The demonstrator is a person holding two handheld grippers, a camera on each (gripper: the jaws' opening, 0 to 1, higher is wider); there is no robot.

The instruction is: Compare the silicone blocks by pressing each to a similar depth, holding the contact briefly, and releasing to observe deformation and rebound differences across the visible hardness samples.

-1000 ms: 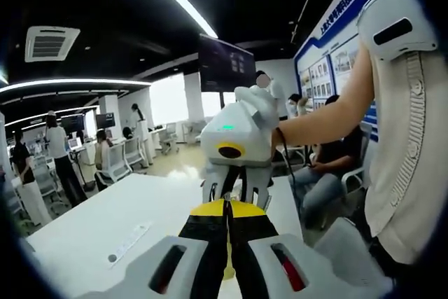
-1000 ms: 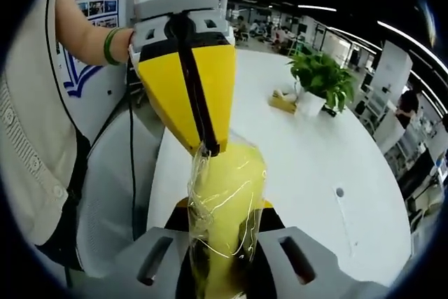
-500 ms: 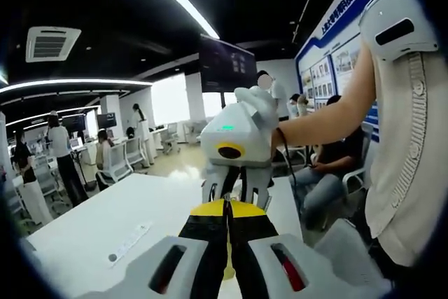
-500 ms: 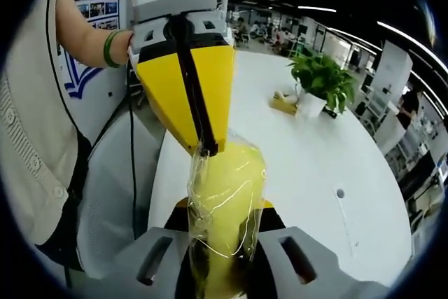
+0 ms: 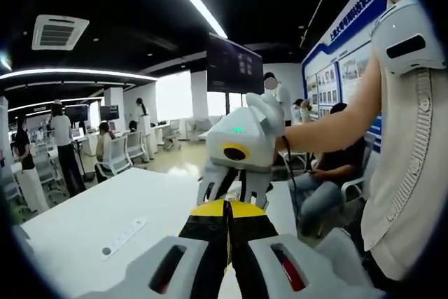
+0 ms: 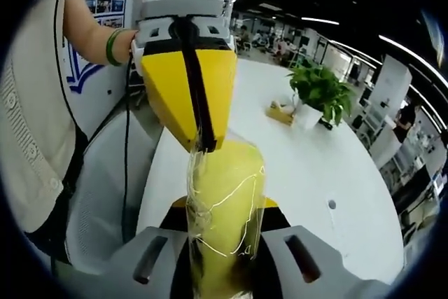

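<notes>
Both hand-held grippers gripping a wrapped block above the bench (image 6: 308, 166)

The right hand-held gripper (image 6: 222, 243) is clamping the yellow block (image 6: 224, 208); the left hand-held gripper (image 6: 204, 146), jaws closed, is pinching its clear wrap (image 6: 199, 166).

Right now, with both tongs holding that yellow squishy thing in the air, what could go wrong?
The left tongs pinch just the top edge of the plastic wrap, so it might tear or slip. The yellow block is held above the white table by the right tongs; if the hold loosens, it could drop.

left gripper (image 5: 226, 204) clamped, right gripper (image 6: 224, 204) gripping
</notes>
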